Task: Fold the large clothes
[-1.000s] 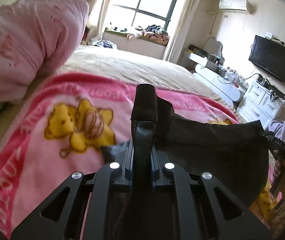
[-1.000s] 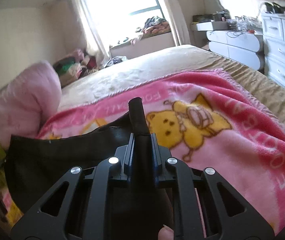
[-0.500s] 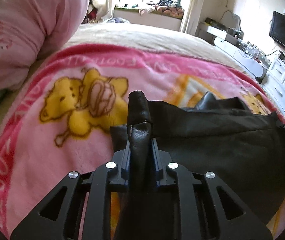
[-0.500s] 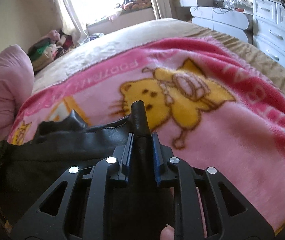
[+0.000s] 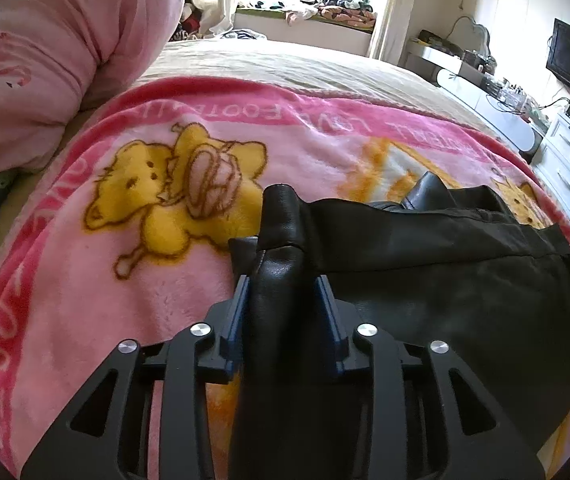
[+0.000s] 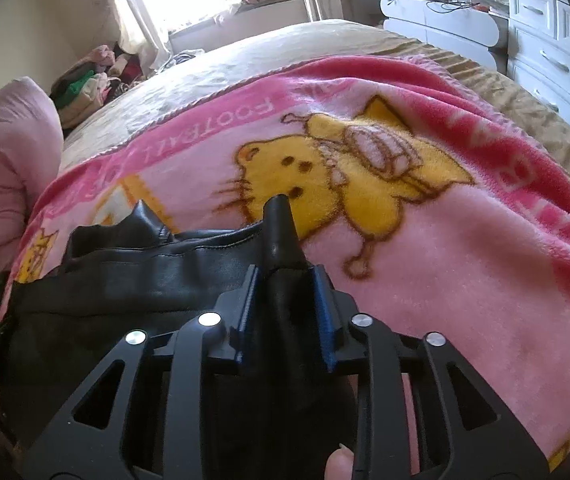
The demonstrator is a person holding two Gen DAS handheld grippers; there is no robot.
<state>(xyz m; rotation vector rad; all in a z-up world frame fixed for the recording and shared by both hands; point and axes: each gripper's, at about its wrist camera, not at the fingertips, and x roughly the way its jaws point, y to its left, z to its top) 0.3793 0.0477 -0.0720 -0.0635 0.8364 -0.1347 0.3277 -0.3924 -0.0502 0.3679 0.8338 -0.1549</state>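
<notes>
We see the black leather garment [image 5: 437, 280] lying on the pink blanket [image 5: 85, 280]. Our left gripper [image 5: 283, 304] and right gripper [image 6: 287, 300] are opening, leather between the jaws (not squeezed). It may catch, spoiling our fold.

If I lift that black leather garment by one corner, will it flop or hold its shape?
The black leather garment likely flops: it drapes in soft folds over the pink blanket. Its thick upstanding pinched corner suggests some body. The smooth sheen hints it may slip.
</notes>
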